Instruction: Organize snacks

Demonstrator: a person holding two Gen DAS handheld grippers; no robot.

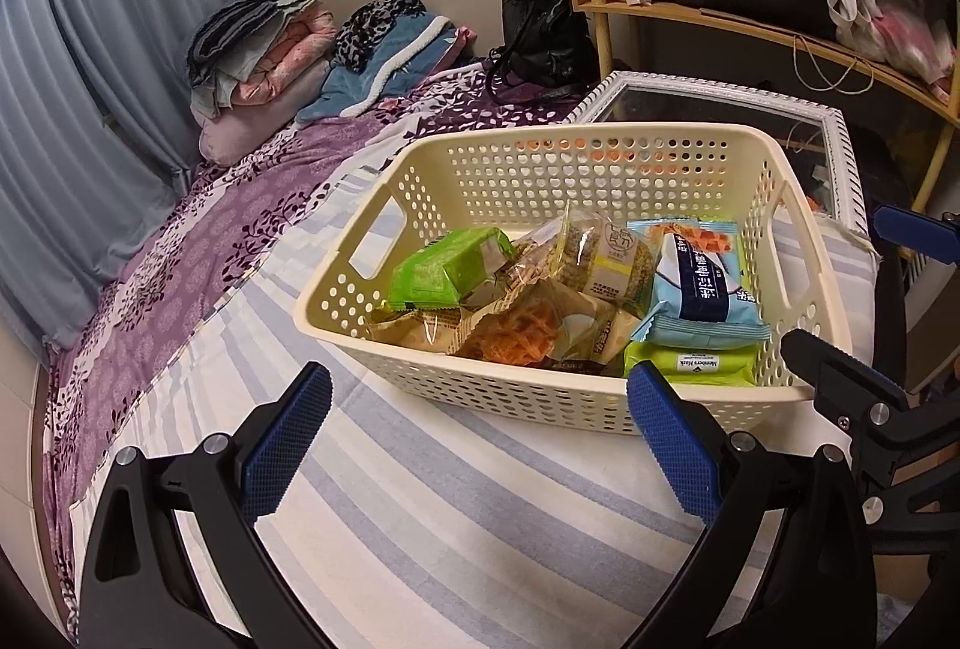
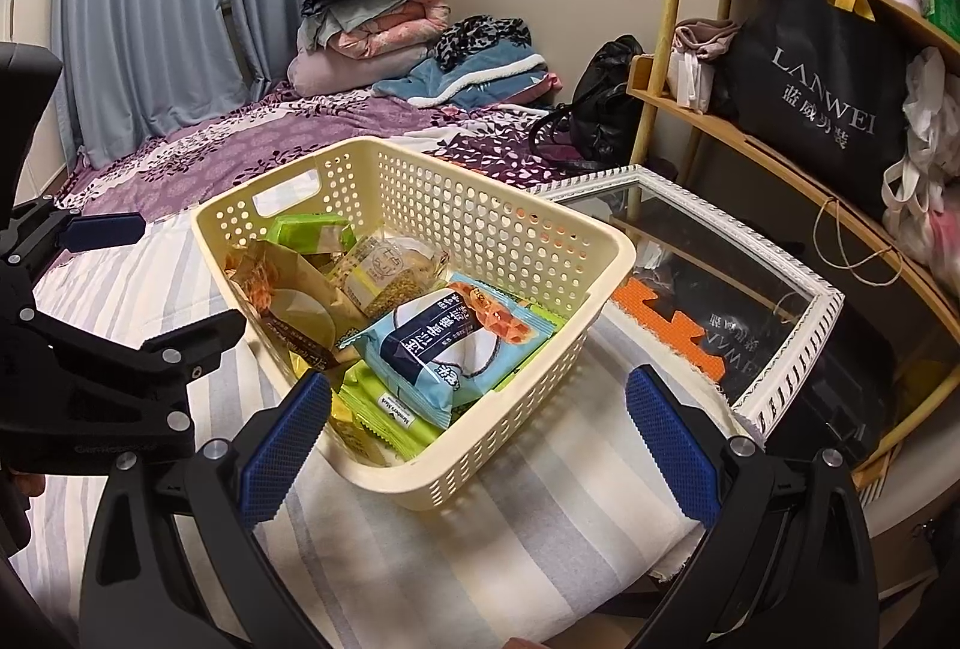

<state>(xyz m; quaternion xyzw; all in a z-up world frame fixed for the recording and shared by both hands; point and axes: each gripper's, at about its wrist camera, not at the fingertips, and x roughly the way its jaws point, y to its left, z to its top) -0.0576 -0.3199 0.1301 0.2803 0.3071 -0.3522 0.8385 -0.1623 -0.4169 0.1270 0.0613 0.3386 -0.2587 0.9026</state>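
Observation:
A cream perforated basket (image 1: 576, 403) sits on a blue-and-white striped cloth and holds several snack packets: a green pack (image 1: 447, 268), a light blue pack (image 1: 699, 295), an orange-strip pack (image 1: 522, 331). The basket (image 2: 522, 391) and the light blue pack (image 2: 444, 355) also show in the right wrist view. My left gripper (image 1: 480, 436) is open and empty, just in front of the basket's near wall. My right gripper (image 2: 477, 436) is open and empty at the basket's near corner. The right gripper shows in the left wrist view (image 1: 840, 301), and the left gripper in the right wrist view (image 2: 174, 277).
A white-framed mirror (image 2: 774, 385) lies to the right of the basket. A wooden shelf (image 2: 750, 133) with a black bag (image 2: 828, 91) stands beyond. Folded blankets (image 1: 264, 43) and a black backpack (image 1: 546, 25) lie on the purple bedspread (image 1: 198, 241).

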